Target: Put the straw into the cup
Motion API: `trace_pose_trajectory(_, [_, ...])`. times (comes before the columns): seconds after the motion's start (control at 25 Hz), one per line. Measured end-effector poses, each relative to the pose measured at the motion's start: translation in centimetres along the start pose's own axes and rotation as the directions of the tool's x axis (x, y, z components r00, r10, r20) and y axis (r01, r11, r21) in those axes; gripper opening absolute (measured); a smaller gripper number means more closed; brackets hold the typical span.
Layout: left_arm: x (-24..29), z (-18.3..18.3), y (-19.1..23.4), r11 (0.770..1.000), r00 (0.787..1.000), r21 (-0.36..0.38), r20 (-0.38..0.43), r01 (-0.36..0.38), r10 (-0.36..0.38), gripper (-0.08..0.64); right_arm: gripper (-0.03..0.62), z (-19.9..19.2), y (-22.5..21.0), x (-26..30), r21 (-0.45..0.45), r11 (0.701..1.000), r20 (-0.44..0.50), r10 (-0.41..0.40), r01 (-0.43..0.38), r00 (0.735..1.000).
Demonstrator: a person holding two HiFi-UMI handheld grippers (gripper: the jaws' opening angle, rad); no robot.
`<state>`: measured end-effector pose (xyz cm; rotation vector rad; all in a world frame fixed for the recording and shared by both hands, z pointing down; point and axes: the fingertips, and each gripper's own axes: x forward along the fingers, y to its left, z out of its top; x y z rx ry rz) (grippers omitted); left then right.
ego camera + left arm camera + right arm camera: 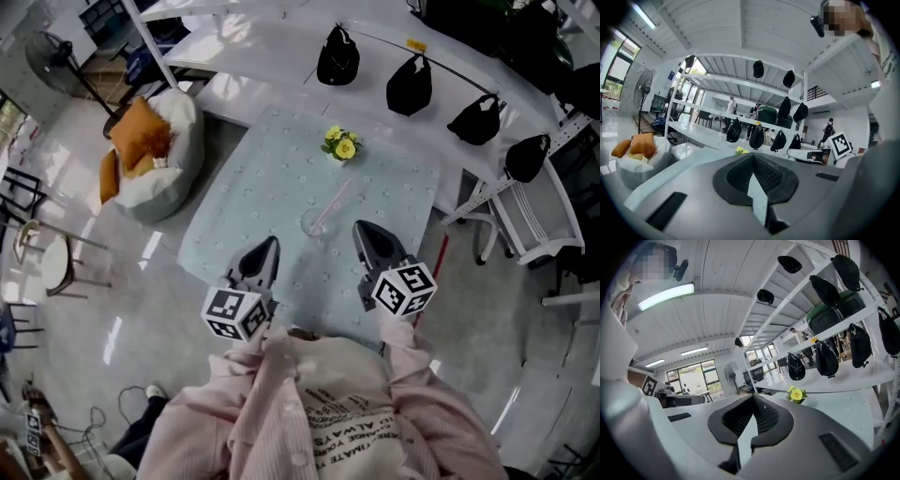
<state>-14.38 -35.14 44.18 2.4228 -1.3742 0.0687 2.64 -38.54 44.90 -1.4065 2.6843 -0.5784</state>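
Left claw (268, 249) and right claw (367, 237): both closed, empty, held over near edge of counter (244, 197). Just beyond, between them: clear cup (315, 226), straw (335, 202) leaning inside. Farther back: yellow flowers (340, 143).

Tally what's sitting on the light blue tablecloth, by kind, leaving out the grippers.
Clear cup: 1
Straw: 1
Yellow flower bunch: 1
Total: 3
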Motion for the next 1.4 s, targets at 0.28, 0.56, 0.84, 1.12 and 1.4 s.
trace_pose_trajectory(0.28, [-1.2,2.2,0.3,0.999,0.997,0.04,0.066,-0.03,0.027,-0.002,0.0,2.3,-0.1,-1.3,-0.014,1.0,0.067,-0.022,0.023,0.997])
trace_pose_trajectory(0.56, [-1.8,3.0,0.8,0.998,0.995,0.043,0.092,-0.054,0.05,-0.002,0.0,3.5,0.4,-1.5,-0.034,0.999,0.097,-0.016,0.019,0.995])
trace_pose_trajectory(0.84, [-1.8,2.8,1.0,0.997,0.995,0.055,0.089,-0.057,0.052,-0.002,0.0,3.8,0.3,-1.5,-0.045,0.998,0.102,-0.035,0.04,0.994])
trace_pose_trajectory(1.12, [-1.8,2.5,1.3,0.996,0.995,0.063,0.078,-0.06,0.055,-0.002,0.0,3.7,0.5,-1.4,-0.057,0.998,0.1,-0.035,0.041,0.994])
trace_pose_trajectory(1.4, [-1.6,2.4,1.6,0.996,0.996,0.061,0.07,-0.065,0.06,-0.002,0.0,3.4,0.2,-1.0,-0.039,0.998,0.093,-0.038,0.042,0.995])
